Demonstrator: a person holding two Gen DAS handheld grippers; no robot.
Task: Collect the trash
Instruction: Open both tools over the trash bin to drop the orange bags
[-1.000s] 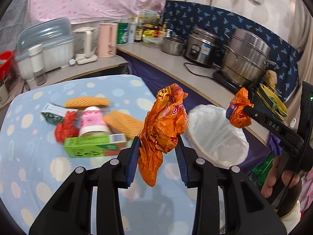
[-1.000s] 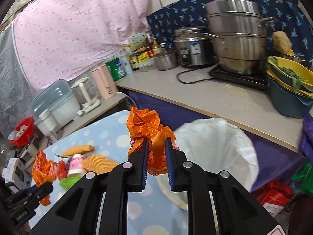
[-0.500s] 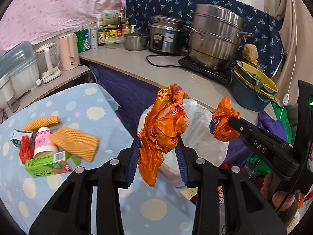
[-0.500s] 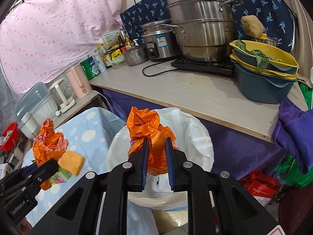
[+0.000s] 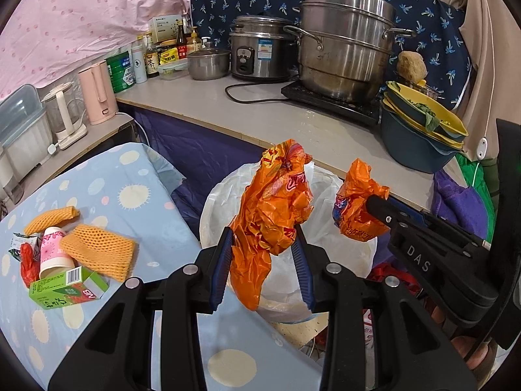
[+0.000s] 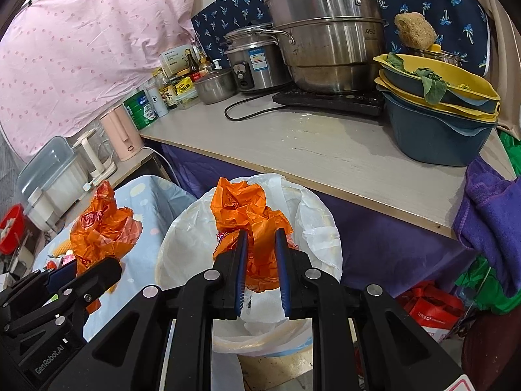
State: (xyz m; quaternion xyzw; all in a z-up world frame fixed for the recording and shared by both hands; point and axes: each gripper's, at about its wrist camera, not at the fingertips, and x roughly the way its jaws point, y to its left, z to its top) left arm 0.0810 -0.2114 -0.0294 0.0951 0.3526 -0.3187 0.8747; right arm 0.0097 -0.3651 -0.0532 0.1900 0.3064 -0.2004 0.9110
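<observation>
Two pots [image 5: 345,42] crowd pale countertop [image 5: 260,114] behind bin [image 6: 182,238].

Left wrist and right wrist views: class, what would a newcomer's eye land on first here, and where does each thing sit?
Two crumpled orange wrappers stand out: the larger orange wrapper clamped in the left gripper, the smaller orange wrapper clamped in the right gripper, both above the white-lined bin beside the table. Behind, a big steel steamer pot towers on the counter. More trash, including a green carton, lies on the dotted blue tablecloth.
</observation>
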